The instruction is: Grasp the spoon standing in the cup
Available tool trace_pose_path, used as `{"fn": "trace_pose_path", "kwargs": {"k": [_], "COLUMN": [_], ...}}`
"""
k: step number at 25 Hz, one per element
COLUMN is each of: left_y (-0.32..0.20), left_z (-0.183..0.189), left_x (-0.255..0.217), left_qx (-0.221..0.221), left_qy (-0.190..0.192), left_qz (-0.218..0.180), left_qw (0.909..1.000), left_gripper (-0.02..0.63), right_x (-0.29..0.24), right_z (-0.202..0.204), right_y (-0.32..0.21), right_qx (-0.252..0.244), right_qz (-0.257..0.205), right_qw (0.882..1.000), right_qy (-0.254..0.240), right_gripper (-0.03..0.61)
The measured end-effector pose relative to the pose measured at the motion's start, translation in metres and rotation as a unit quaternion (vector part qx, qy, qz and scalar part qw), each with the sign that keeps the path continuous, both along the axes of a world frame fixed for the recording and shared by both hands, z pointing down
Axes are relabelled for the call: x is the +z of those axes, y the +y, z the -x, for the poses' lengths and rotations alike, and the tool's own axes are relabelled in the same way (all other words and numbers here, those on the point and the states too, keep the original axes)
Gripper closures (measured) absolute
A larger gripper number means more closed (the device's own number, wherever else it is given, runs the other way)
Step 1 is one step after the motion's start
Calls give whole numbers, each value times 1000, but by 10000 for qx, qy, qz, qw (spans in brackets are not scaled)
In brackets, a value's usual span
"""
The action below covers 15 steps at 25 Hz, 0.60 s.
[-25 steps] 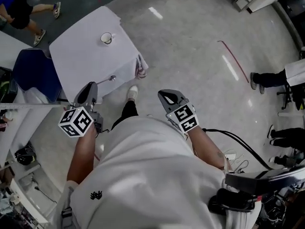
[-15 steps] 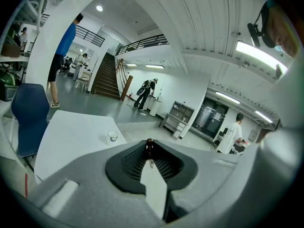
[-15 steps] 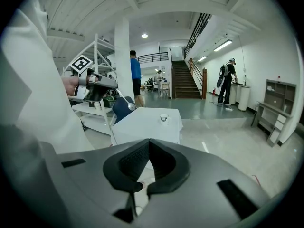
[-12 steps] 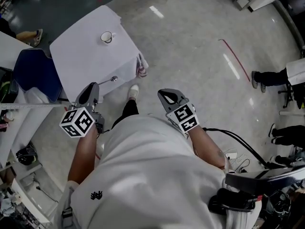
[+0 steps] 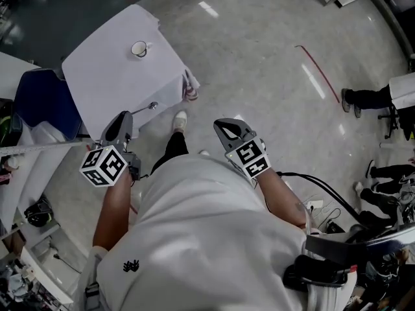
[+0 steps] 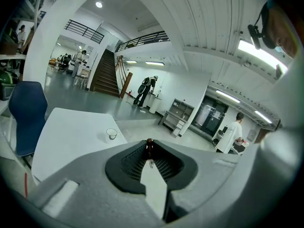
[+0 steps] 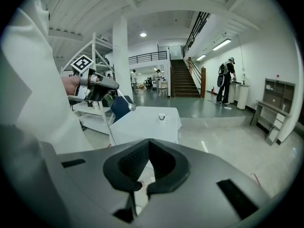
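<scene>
A white cup (image 5: 139, 48) stands on the white-clothed table (image 5: 110, 76), with no spoon in it. The cup (image 6: 111, 134) is small and far off in the left gripper view, and it (image 7: 162, 116) also shows in the right gripper view. My left gripper (image 5: 123, 125) is shut on a metal spoon (image 5: 146, 108), which sticks out past its tips over the table's near edge. The spoon (image 6: 149, 144) appears end-on between the jaws. My right gripper (image 5: 228, 131) hangs over the floor to the right, shut with nothing in it (image 7: 148, 144). The left gripper (image 7: 97, 87) and its spoon (image 7: 127, 103) show in the right gripper view.
A blue chair (image 5: 42, 99) stands at the table's left side. Shelving and white furniture (image 5: 19, 173) run along the far left. People (image 5: 369, 99) stand at the right edge of the polished floor. Cables (image 5: 324, 196) trail on the floor behind me.
The head view has shifted a little, so the table sits slightly higher and further left. A person walking at the top left has left the view. Both grippers have hardly moved.
</scene>
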<state>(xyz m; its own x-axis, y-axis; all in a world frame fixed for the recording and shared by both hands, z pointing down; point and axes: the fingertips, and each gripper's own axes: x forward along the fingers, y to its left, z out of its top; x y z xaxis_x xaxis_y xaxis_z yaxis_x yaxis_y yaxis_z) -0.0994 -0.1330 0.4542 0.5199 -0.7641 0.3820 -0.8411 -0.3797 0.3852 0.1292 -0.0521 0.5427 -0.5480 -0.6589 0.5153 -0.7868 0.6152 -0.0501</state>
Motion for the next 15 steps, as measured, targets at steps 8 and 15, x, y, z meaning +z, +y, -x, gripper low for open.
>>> {"fn": "trace_pose_path", "kwargs": {"k": [8, 15], "left_y": [-20, -53], "left_z": [1, 6], "left_x": [11, 13], "left_qx": [-2, -13], "left_qy": [39, 57], "left_qz": [116, 172], "left_qw": [9999, 9998], "left_gripper": [565, 565], "right_x": [9, 11], "right_z": [2, 10], "right_y": [-15, -46], "right_qx": [-31, -76], "right_qz": [130, 220], "right_qw": [9999, 9997], "right_qy": [7, 8], "right_gripper": [570, 571]}}
